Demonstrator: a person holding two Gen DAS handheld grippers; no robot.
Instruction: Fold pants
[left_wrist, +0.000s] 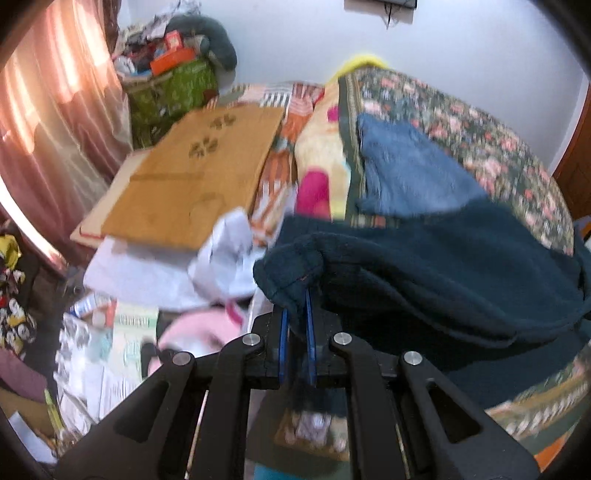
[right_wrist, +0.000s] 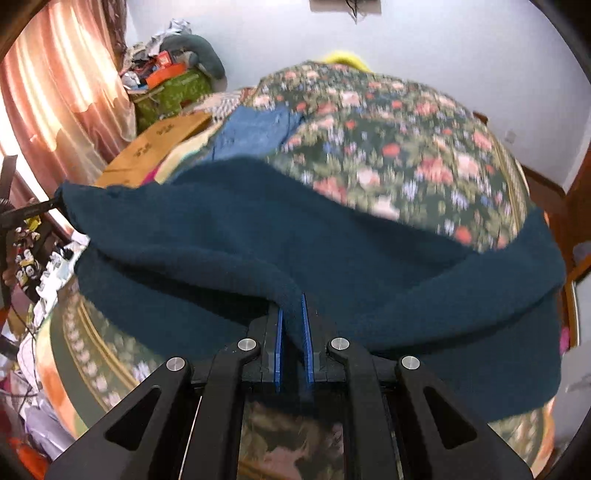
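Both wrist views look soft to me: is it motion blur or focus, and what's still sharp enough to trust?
Left wrist view: the flat brown cardboard sheet and floral bedspread are smeared, apparently motion blur; the left tool shut on the dark teal fleece pants stays crisp. Right wrist view: the bedspread is streaked likewise, the right tool sharp; pink curtains glow backlit.

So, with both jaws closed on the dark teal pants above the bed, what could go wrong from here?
1. The left gripper pinches only a small corner of the teal pants; it may slip out.
2. The blue garment lies close behind on the floral bedspread; the fold could land on it.
3. The right gripper holds a bunched edge, so the fold may be uneven.
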